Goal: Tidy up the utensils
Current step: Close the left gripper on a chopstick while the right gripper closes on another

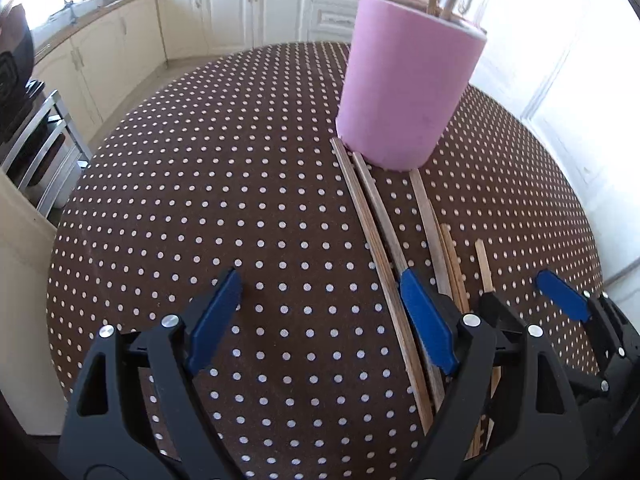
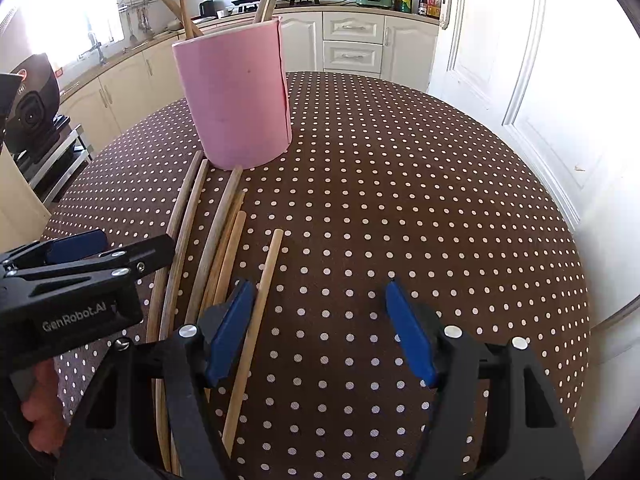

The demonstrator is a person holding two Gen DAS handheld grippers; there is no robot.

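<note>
A pink cylindrical holder point(image 1: 404, 80) stands on the brown polka-dot table point(image 1: 200, 200) with a few wooden sticks upright in it. It also shows in the right wrist view point(image 2: 236, 100). Several wooden chopsticks point(image 1: 372, 232) lie flat on the table point(image 2: 400, 200) in front of it, also seen in the right wrist view point(image 2: 200, 240). My left gripper point(image 1: 320, 304) is open and empty, just left of the sticks. My right gripper point(image 2: 320, 320) is open and empty; its left finger sits beside one separate stick point(image 2: 260, 300). The right gripper also shows in the left wrist view point(image 1: 520, 292).
Cream kitchen cabinets point(image 2: 352, 40) and a counter with a stove, a pan and bottles run along the back. A white door point(image 2: 540, 100) is at the right. A metal rack point(image 1: 40, 152) stands left of the table.
</note>
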